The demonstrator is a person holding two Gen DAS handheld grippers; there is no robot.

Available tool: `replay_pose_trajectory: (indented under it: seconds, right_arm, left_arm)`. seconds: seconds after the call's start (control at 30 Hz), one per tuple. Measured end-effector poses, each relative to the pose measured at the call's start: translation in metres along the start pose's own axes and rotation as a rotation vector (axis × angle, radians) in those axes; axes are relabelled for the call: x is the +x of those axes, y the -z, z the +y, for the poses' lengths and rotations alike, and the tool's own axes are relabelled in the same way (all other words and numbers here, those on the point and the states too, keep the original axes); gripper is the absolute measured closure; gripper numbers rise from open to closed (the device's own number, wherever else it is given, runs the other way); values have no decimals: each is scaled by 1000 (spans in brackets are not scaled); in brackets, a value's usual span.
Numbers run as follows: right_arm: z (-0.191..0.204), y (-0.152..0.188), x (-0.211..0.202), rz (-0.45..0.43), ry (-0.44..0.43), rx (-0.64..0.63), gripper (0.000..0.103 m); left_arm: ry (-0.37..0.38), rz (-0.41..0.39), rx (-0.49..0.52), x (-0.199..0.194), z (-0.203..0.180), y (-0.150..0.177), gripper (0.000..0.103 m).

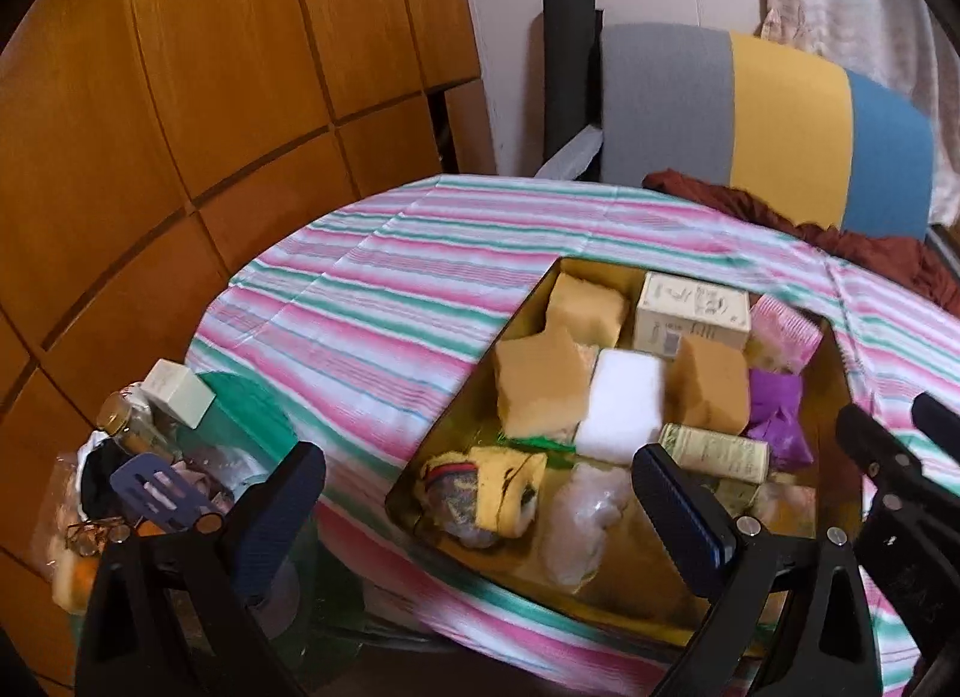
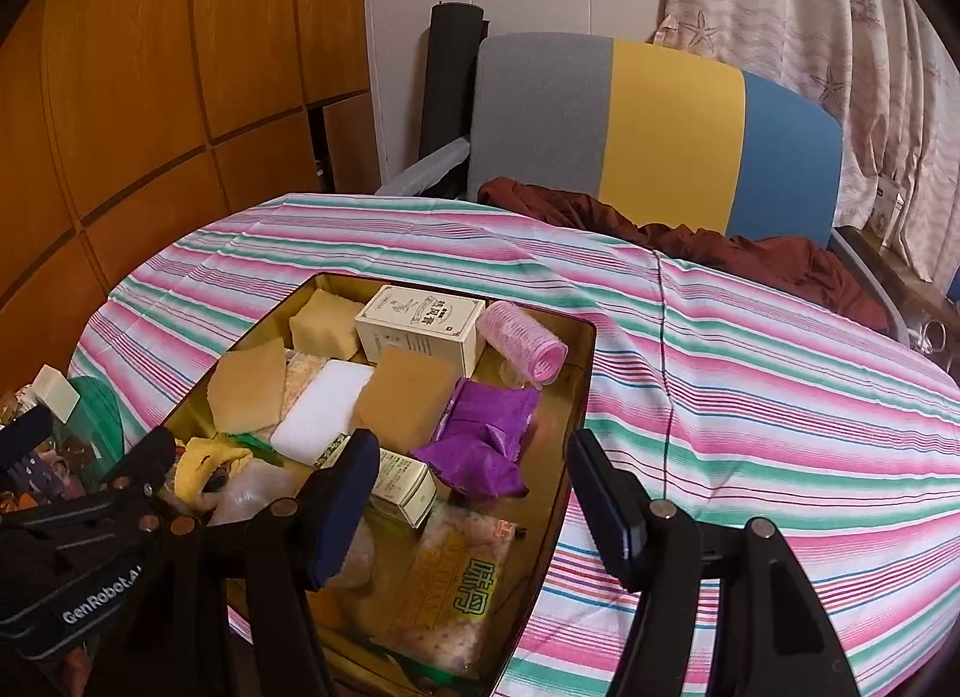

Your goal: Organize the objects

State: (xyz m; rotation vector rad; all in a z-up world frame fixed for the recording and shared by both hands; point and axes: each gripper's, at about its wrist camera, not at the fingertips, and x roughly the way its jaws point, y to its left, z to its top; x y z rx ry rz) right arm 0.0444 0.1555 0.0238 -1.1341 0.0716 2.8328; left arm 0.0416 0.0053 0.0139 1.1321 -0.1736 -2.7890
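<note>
Most of the sorting appears done: a shallow gold metal tray (image 2: 576,397) is sitting on the desk, covered in a pink, green and white striped cloth (image 2: 750,397), and already holding tan foam blocks (image 2: 408,391), a white sponge slab (image 2: 327,412), a cream printed carton (image 2: 420,325), a ribbed pink hair roller (image 2: 525,349), a crinkly purple pouch (image 2: 489,433) and a clear snack packet (image 2: 462,583). Left of the tray, a cluttered heap (image 1: 144,475) of a jar, small box and slotted blue piece is still waiting, so more seems left. The left gripper (image 1: 480,493) and right gripper (image 2: 474,493) are both hovering with jaws spread, pinching nothing.
</note>
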Motion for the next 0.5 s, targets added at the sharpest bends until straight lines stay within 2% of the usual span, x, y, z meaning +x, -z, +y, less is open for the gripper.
replay_pose_trajectory:
  seconds: [0.2,0.3,0.4,0.5]
  right_arm:
    - [1,1,0,-1,6,-5,37]
    - [1,1,0,-1,0,1,37]
    - [0,2,0,-2,0,3,37]
    - [-1,2,1,1,0,4,37]
  left_arm:
    - [70,32,-47,2,4,1,0]
    - [51,11,-47,-1,4,2,0]
    - [-6,-45,-60,-7,5,4,0]
    - [1,-46,-53,-8,5,2,0]
